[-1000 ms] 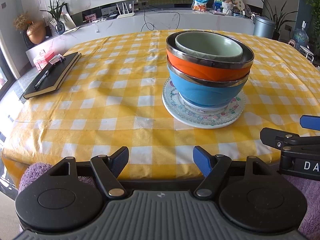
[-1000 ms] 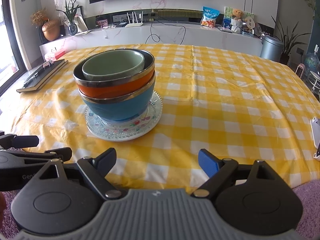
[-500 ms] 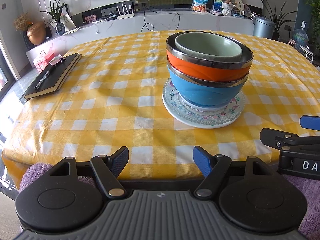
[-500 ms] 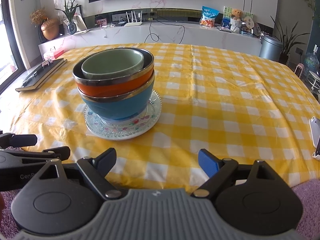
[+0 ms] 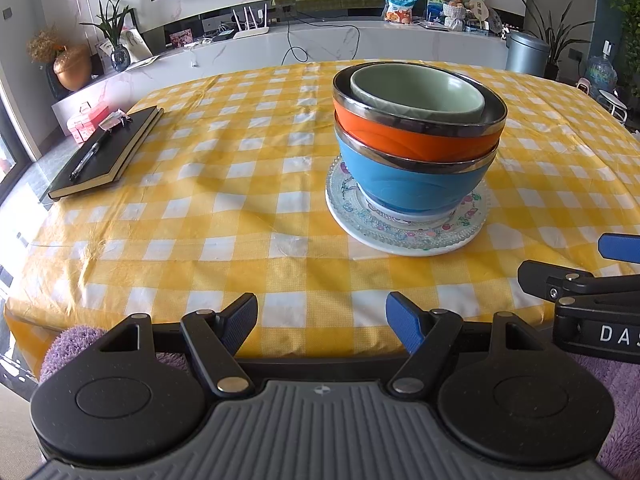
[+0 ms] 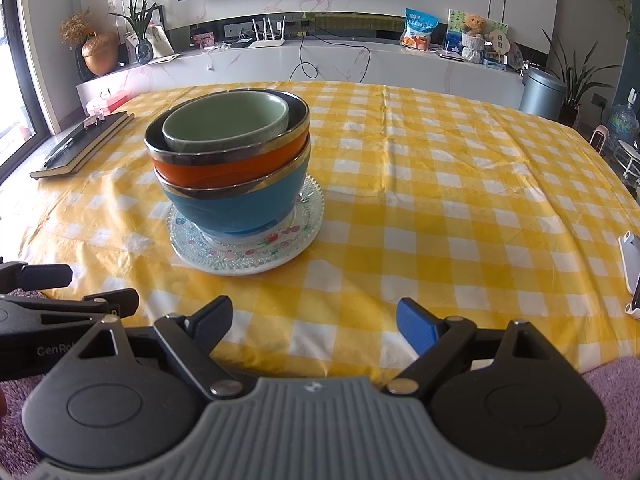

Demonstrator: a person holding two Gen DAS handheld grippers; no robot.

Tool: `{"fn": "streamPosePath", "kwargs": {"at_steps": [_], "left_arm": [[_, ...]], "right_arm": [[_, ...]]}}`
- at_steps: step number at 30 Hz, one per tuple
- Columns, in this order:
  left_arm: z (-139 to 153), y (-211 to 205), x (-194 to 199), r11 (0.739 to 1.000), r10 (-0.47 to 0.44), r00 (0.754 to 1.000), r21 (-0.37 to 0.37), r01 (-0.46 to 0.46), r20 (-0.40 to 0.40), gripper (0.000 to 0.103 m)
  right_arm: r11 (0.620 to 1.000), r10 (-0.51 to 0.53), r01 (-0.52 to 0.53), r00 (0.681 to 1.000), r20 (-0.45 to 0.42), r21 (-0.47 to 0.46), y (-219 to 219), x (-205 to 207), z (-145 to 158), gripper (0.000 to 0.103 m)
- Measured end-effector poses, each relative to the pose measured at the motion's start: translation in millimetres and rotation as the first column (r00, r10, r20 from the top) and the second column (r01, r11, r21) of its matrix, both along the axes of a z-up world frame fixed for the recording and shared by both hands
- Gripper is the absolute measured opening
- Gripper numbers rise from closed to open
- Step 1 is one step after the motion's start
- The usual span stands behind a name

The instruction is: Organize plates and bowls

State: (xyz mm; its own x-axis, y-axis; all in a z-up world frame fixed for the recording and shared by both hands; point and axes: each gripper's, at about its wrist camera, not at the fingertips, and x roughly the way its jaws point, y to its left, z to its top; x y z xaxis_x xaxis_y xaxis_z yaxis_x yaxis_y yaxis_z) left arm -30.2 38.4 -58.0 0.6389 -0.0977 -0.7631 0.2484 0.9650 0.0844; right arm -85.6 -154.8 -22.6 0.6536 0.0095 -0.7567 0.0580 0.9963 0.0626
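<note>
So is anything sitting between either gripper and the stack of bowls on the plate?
Nothing visible. Only bare checkered tablecloth lies between the open left gripper, the open right gripper and the bowl stack on its plate. The notebook lies well off to the left.

"DAS" marks the right gripper (image 5: 592, 304); "GenRo" the left gripper (image 6: 52, 320).

Right gripper (image 6: 314, 322) drifted slightly: bowl stack (image 6: 228, 160) and plate (image 6: 246, 236) now sit a little further right and higher in right wrist view.
</note>
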Motion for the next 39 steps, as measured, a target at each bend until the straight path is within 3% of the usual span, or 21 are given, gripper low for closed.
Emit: {"fn": "streamPosePath", "kwargs": {"at_steps": [39], "left_arm": [[2.4, 2.2, -1.5, 1.000, 0.006, 1.000, 0.009, -0.006, 0.018, 0.086]], "right_arm": [[1.000, 0.000, 0.000, 1.000, -0.020, 0.007, -0.3, 2.5, -4.1, 0.088]]}}
